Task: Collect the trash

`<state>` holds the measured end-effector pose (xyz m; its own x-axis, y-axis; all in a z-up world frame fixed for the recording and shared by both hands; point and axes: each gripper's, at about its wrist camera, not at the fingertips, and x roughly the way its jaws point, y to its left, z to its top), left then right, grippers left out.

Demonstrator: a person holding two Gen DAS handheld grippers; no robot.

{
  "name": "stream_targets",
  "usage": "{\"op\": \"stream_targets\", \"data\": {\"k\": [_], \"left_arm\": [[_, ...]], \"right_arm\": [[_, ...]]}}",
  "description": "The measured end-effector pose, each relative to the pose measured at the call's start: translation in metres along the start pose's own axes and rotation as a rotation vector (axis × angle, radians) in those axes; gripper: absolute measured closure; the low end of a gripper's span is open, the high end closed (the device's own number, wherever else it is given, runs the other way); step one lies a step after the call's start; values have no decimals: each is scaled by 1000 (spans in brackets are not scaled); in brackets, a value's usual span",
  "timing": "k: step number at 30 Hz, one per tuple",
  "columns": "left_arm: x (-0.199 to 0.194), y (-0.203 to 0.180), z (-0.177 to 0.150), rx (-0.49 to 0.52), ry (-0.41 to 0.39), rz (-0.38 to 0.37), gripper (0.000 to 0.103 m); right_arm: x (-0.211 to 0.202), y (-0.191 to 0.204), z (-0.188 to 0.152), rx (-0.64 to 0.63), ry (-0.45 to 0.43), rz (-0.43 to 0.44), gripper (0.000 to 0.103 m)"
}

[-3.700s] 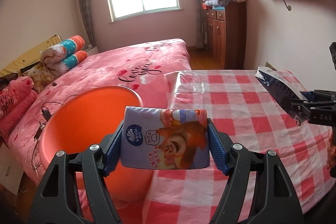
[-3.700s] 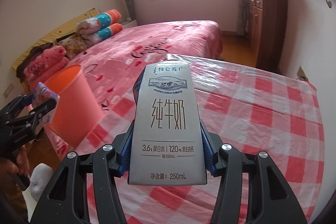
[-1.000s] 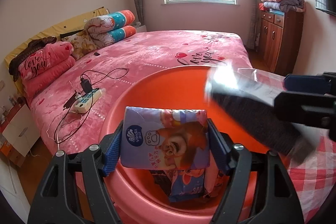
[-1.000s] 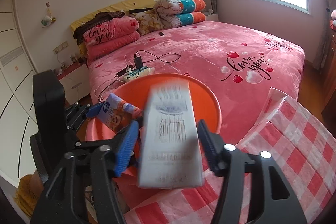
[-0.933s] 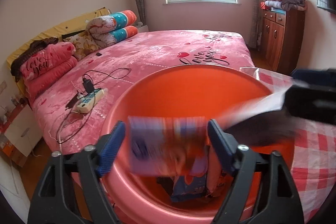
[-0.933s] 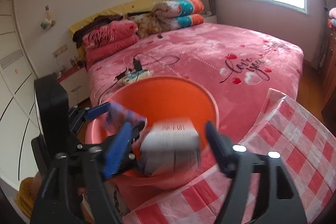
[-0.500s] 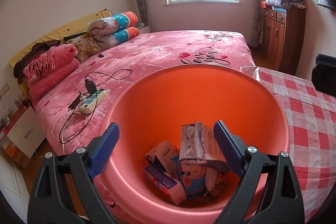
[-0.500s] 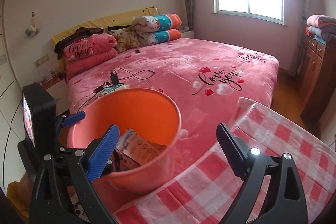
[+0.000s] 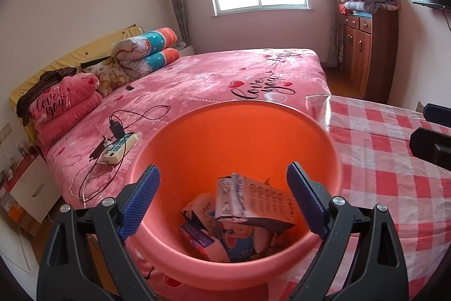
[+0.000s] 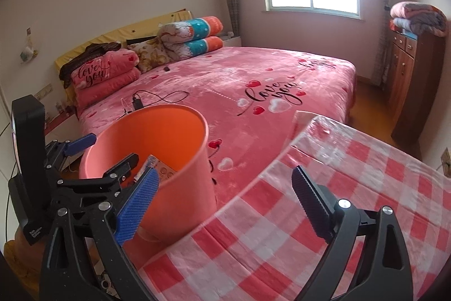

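Left wrist view: the left gripper hung over the mouth of the orange bin, pads wide apart and empty.
Trash, left wrist view: the milk carton lay on its side atop the tissue packs at the bottom of the bin; nothing sat on the rim.
Far edge, left wrist view: a dark piece of the right gripper showed over the checked tablecloth.
Right wrist view: the right gripper was released, jaws opening, nothing between them; it aimed at the table edge beside the bin.
Bin, right wrist view: it stood between the bed and the table, carton corner showing inside.
Doing it well: judging by this, the drop looked finished; lift each tool straight clear of the rim so the light bin is not knocked, then check the cloth, which showed no trash here.
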<state>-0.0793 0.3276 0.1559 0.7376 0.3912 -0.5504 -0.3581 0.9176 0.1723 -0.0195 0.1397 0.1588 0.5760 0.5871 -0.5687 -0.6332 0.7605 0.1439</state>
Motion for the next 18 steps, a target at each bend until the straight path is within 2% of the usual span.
{"op": "stream_targets", "data": {"k": [10, 13, 18], "left_arm": [[-14, -32, 0, 44, -19, -52, 11], [-17, -44, -1, 59, -26, -62, 6], [-21, -62, -2, 80, -32, -96, 6]], "right_arm": [[-27, -21, -18, 29, -22, -77, 8], [-35, -29, -25, 41, -20, -95, 8], [-47, -40, -39, 51, -24, -138, 8]]}}
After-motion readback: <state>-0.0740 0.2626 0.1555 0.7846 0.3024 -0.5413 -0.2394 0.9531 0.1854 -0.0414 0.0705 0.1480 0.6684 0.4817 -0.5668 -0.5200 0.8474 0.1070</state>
